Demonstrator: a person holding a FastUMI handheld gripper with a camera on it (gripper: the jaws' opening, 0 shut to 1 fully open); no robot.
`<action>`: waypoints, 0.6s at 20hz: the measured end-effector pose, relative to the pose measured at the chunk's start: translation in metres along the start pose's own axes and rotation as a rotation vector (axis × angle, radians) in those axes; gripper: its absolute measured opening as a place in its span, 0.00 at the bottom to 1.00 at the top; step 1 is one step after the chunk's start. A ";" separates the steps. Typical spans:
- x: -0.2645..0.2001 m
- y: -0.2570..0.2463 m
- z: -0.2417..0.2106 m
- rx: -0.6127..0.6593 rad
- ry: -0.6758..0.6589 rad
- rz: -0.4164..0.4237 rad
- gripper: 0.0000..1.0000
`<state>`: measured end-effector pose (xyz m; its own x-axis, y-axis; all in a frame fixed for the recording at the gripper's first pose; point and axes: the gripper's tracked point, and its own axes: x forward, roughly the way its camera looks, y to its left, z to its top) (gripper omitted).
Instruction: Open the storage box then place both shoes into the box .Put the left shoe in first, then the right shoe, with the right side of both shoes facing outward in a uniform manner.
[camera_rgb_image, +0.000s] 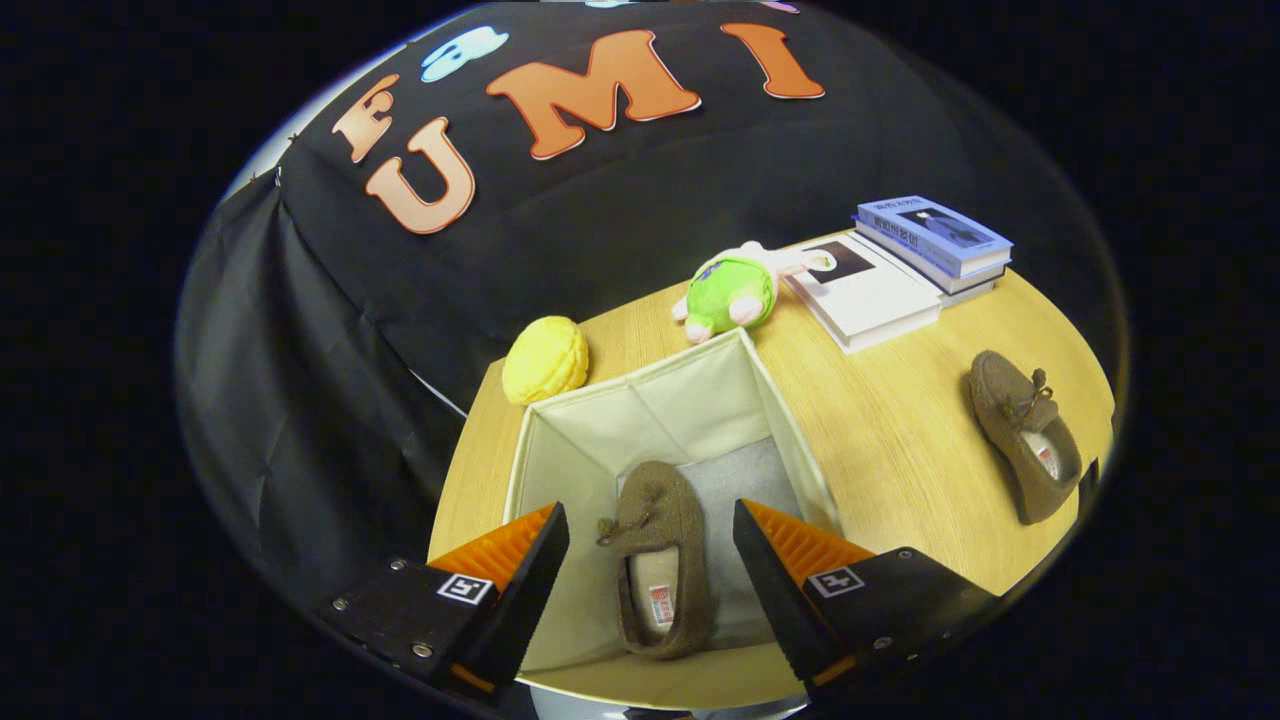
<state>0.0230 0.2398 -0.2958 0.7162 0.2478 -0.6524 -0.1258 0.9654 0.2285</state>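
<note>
1. The gripper (650, 545) is hovering above the open storage box (560, 430), its jaws spread wide and holding nothing.
2. One brown shoe (660, 560) is lying flat on the box floor, showing between the two fingers.
3. The second brown shoe (1025, 435) is sitting on the wooden table (900, 450), well apart from the box.
4. Beyond the box, a yellow plush (545, 360), a green plush toy (735, 290) and stacked books (900, 275) are resting near the wall.

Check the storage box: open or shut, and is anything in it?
Open. The storage box has no lid over it; its pale inner walls show, and one brown shoe lies on its floor between the spread tongs.
</note>
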 end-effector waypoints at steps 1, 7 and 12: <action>-0.005 -0.005 0.008 -0.030 -0.020 0.000 0.99; -0.029 -0.058 0.042 -0.061 -0.098 -0.017 0.98; -0.050 -0.143 0.053 -0.047 -0.138 -0.126 0.98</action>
<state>0.0413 0.0850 -0.2580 0.8153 0.1141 -0.5677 -0.0585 0.9916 0.1153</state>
